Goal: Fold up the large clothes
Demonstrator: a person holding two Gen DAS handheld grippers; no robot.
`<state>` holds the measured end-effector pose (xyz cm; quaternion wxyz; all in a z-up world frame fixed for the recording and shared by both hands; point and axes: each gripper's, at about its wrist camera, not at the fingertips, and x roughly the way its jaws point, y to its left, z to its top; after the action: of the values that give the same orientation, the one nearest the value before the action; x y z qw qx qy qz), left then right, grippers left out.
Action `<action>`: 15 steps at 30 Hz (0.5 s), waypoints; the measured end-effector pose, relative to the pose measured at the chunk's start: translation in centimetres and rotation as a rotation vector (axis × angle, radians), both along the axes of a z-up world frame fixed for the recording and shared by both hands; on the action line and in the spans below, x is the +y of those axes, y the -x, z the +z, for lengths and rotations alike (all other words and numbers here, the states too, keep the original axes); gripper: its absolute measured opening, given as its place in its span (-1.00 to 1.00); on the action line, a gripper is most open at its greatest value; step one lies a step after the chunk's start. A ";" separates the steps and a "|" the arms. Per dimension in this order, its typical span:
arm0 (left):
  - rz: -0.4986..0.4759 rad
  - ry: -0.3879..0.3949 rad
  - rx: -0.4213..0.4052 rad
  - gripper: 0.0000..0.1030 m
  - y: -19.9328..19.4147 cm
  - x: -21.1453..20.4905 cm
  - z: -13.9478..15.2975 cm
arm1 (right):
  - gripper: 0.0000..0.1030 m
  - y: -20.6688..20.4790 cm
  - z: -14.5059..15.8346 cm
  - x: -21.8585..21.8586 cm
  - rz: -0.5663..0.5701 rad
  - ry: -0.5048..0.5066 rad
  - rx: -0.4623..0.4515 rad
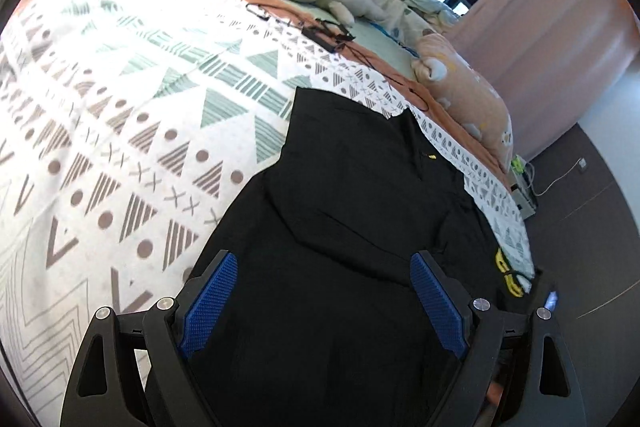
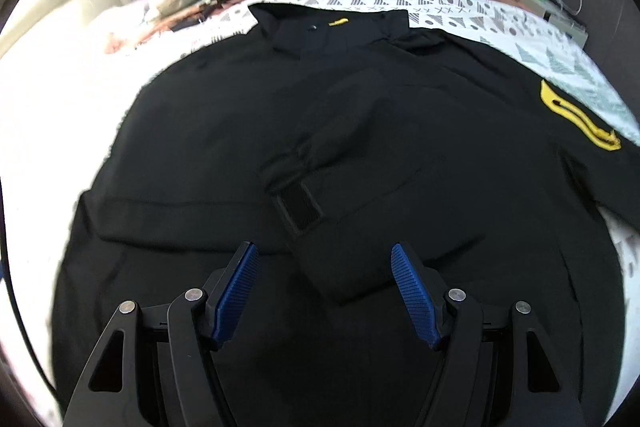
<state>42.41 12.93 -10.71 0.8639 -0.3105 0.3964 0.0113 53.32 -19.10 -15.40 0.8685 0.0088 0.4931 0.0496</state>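
- Right gripper: jaws apart, nothing between them, above the black jacket.
- Folded-in sleeve cuff lies just ahead at twelve o'clock; the sleeve runs toward one o'clock.
- Left gripper: jaws wide, empty, over the hem.
- Jacket's long axis runs to the collar at twelve on the patterned bedspread.
- The right gripper looks nearer the cuff.

black jacket on patterned bedspread
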 end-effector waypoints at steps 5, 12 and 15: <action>-0.004 -0.011 -0.039 0.72 1.9 1.8 1.8 | 0.33 -0.1 -2.1 0.9 0.016 0.132 0.057; -0.010 0.016 -0.048 0.72 3.5 3.1 2.5 | -0.35 -0.7 -0.3 0.0 0.054 0.091 0.053; -0.007 0.025 -0.047 0.72 3.9 3.4 2.4 | -0.42 -0.4 1.0 -0.9 0.059 0.076 0.023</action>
<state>38.51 16.36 -8.28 0.8692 -0.3199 0.3770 -0.0039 53.69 -20.04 -14.39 0.8606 -0.0383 0.5048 0.0564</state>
